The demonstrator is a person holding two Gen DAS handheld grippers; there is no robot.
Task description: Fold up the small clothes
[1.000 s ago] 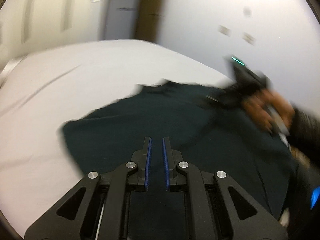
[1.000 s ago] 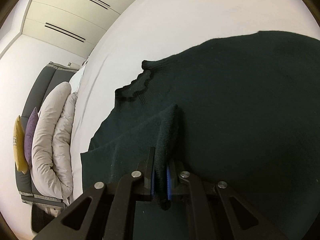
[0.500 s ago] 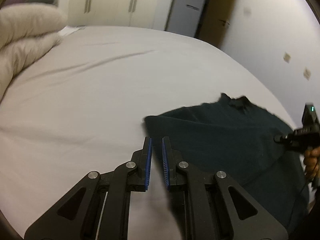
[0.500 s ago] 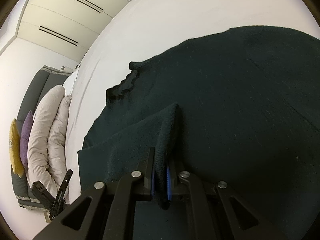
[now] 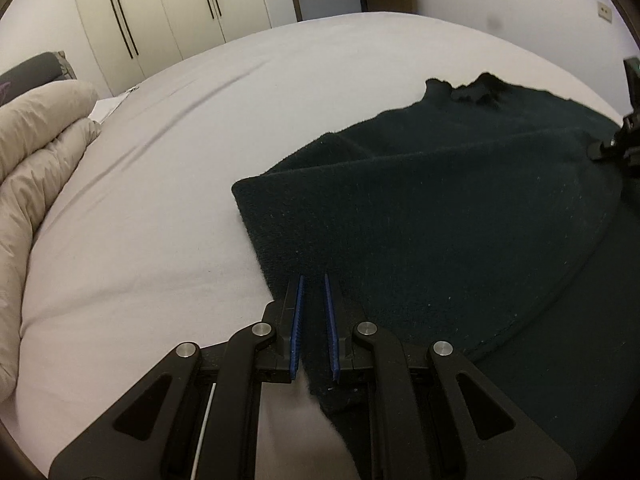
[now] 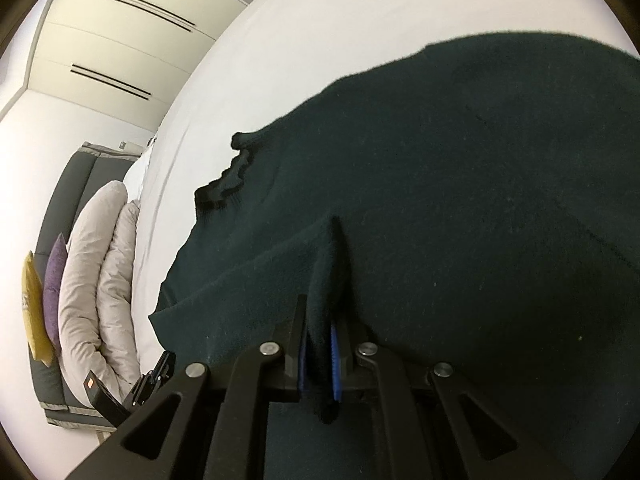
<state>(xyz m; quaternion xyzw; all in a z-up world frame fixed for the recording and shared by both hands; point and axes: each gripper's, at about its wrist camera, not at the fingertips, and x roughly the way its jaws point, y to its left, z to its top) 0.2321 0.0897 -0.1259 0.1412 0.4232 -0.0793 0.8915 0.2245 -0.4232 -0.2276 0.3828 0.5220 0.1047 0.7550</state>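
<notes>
A dark green knitted sweater (image 5: 460, 216) lies spread on the white bed (image 5: 168, 208), its collar (image 6: 224, 188) toward the far side and a folded-over panel lying across its body. Over the last second the left tool (image 5: 313, 320) has swung away from the middle of the garment and come down at its near left edge; its blue-padded fingers (image 5: 297, 320) now stand slightly apart with the fabric edge running between them, not yet pinched. The right tool (image 6: 319, 344) stays clamped on a raised ridge of the knit, as before. Judging from this, one side is secured and the left is lining up to grip the hem, probably for the next fold.
</notes>
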